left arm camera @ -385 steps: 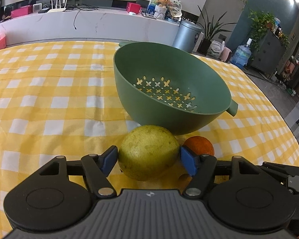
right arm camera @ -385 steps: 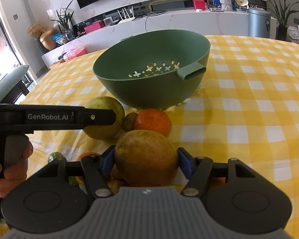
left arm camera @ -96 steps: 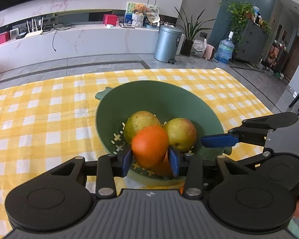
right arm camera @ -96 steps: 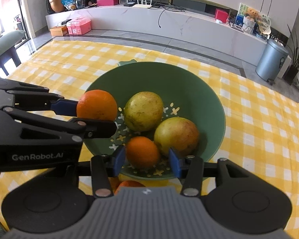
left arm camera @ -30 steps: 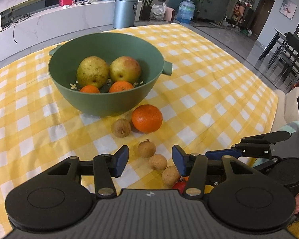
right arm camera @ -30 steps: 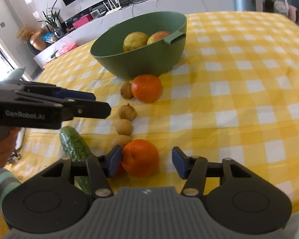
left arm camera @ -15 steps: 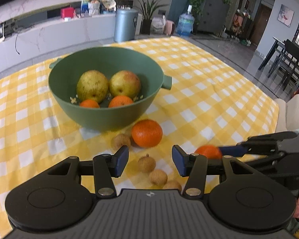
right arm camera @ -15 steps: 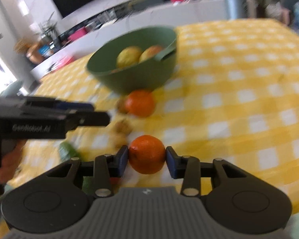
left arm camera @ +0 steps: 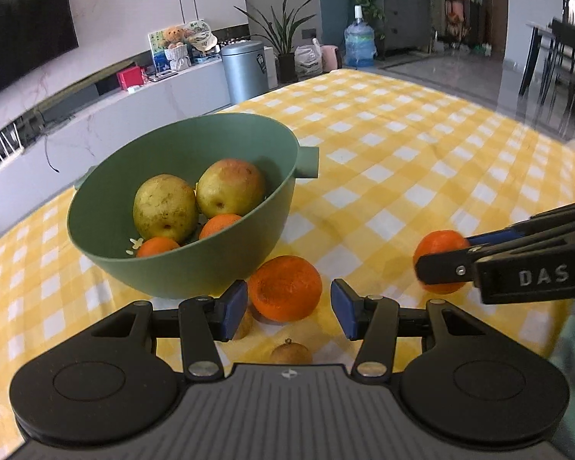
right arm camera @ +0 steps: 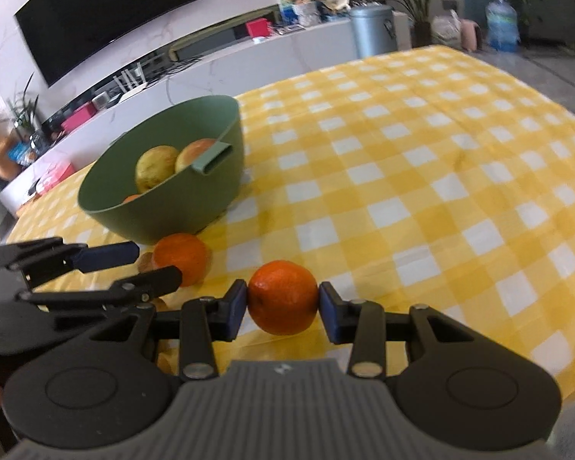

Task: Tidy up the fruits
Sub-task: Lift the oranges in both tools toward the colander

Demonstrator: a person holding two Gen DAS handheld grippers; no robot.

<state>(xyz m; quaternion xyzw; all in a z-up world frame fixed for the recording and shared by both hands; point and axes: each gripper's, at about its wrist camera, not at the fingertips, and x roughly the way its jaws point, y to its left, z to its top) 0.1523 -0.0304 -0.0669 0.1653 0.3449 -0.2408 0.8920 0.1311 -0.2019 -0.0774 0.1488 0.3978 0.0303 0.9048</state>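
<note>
Right wrist view: a small orange (right arm camera: 282, 297) sits clamped between the blue pads of the right tool (right arm camera: 282, 308), lifted clear of the yellow checked tabletop (right arm camera: 421, 161) and level with the camera. A second ago this orange lay on the cloth between wider jaws; now the pads press both its sides. From the left wrist view the same orange (left arm camera: 439, 260) shows at the right edge, held out well apart from the green bowl (left arm camera: 180, 268).

Left tool (left arm camera: 288, 308) tilts down toward the cloth with its jaws standing apart and pressing on nothing. A larger orange (left arm camera: 285, 287) lies on the tabletop just ahead of the gap between the pads, touching or just beside the bowl's base. A second ago this tool hung farther back, with three small brown fruits in a row before it; it has since come closer to the bowl, and only two brown fruits show now, one (left arm camera: 290, 352) near the tool's body and one (left arm camera: 245, 324) half hidden behind the left pad.

Counted across both views: two yellow-green pears (left arm camera: 165, 207) in the bowl, two small oranges (left arm camera: 220, 224) beside them in the bowl, one orange on the cloth, one orange in the right tool. The bowl stands upright with one side handle (left arm camera: 306, 161) facing right.
</note>
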